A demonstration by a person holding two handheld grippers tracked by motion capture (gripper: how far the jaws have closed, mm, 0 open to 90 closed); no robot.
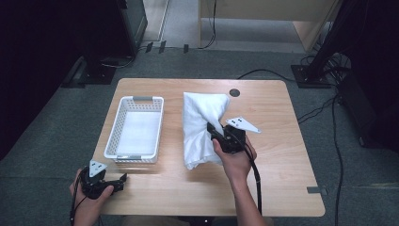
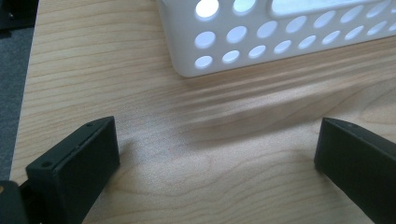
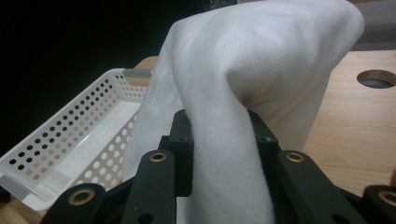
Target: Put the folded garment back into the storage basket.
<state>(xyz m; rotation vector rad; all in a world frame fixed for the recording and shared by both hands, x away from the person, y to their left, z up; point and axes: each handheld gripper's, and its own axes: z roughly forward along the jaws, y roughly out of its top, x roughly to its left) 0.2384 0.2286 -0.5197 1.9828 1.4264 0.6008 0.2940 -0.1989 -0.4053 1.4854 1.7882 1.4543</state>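
Observation:
A white cloth (image 1: 201, 123) lies bunched on the middle of the wooden table (image 1: 282, 155), partly lifted. My right gripper (image 1: 212, 129) is shut on its right side; in the right gripper view the white cloth (image 3: 243, 93) is pinched between the two black jaws and drapes over them. A white perforated basket (image 1: 135, 128) stands left of the cloth, with nothing in it that I can see. My left gripper (image 1: 123, 179) rests at the table's front left corner, open, jaws pointing toward the white basket (image 2: 280, 37). Bare wood lies between its jaws.
A round cable hole (image 1: 234, 92) sits near the table's far edge, behind the cloth. The right gripper's cable (image 1: 256, 179) trails back along the forearm. Dark stands and cables surround the table on the grey floor.

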